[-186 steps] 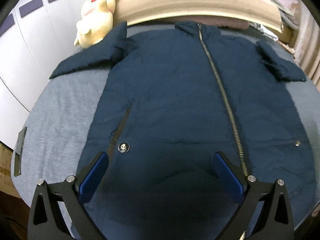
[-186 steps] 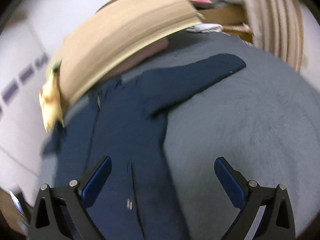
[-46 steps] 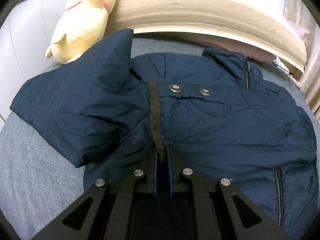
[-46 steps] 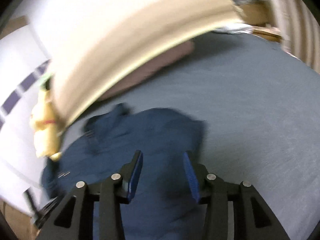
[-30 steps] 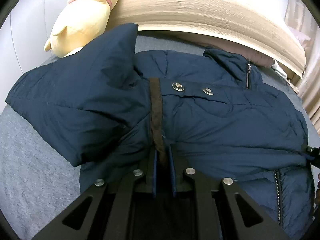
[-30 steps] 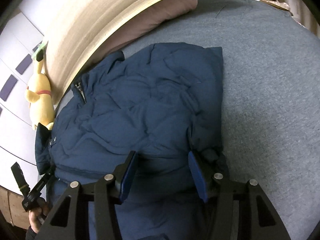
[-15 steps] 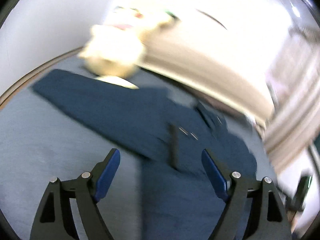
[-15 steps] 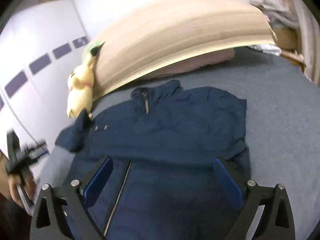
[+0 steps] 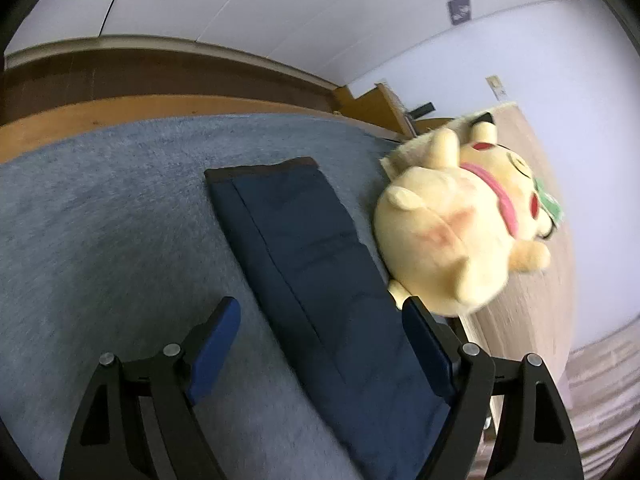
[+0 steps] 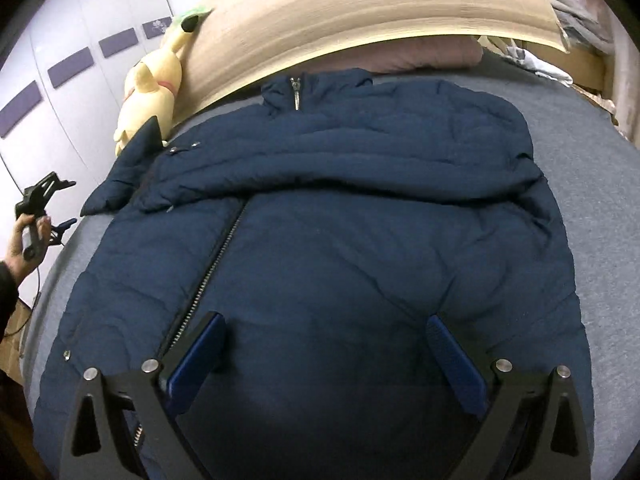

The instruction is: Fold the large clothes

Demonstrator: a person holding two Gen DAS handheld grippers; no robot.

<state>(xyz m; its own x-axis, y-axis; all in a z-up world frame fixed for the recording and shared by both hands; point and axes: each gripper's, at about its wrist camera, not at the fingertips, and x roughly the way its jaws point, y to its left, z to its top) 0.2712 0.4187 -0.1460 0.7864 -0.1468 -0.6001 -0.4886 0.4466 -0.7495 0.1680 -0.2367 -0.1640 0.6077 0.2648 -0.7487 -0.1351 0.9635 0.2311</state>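
Observation:
A large navy padded coat lies zipped, front up, on the grey bed. Its right sleeve is folded across the chest, cuff with two snaps at the left. Its left sleeve lies stretched out on the bed towards the bed's edge. My left gripper is open and empty, above that sleeve, its jaws on either side of it. It also shows in the right wrist view, held in a hand at the far left. My right gripper is open and empty above the coat's lower body.
A yellow plush toy lies against the beige headboard, right beside the outstretched sleeve. A pink pillow sits behind the collar. The bed's wooden edge and white cupboard doors lie to the left. Loose clothes lie at the far right.
My left gripper let go of the folded sleeve's cuff, opened and swung left over the other sleeve. My right gripper opened wide and drew back over the coat's lower body.

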